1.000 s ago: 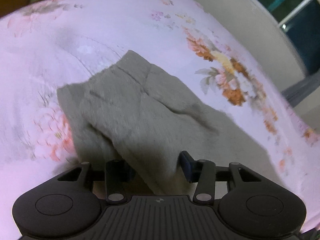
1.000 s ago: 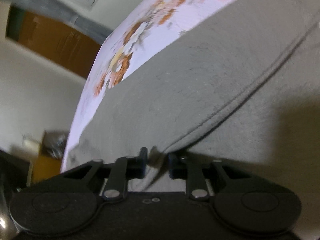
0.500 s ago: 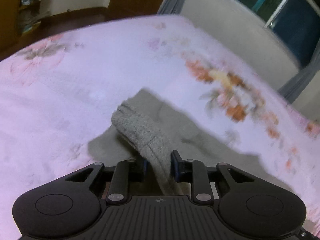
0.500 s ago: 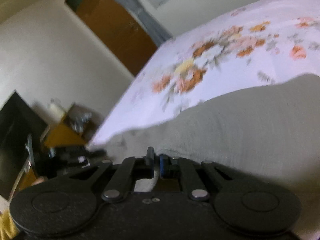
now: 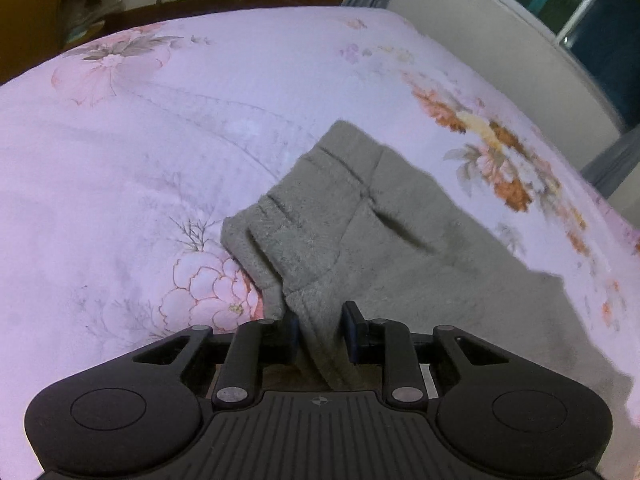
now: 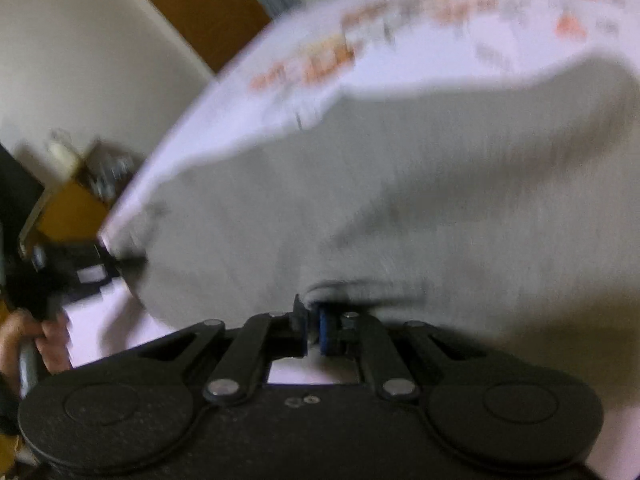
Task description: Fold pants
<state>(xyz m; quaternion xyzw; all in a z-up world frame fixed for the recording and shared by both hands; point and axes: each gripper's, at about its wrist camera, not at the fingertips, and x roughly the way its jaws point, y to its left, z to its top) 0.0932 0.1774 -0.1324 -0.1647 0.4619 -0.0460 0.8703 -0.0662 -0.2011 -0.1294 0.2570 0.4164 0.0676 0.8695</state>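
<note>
Left gripper (image 5: 320, 330) is pinching a bunched fold of the grey pants (image 5: 384, 240) near the floral bedsheet's (image 5: 160, 140) near edge; right gripper (image 6: 313, 328) is clamping another edge.

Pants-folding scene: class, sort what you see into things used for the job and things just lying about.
Used for the job:
grey pants
left tool
right tool
floral bedsheet

Just lying about:
window
wooden door
cluttered side table
</note>
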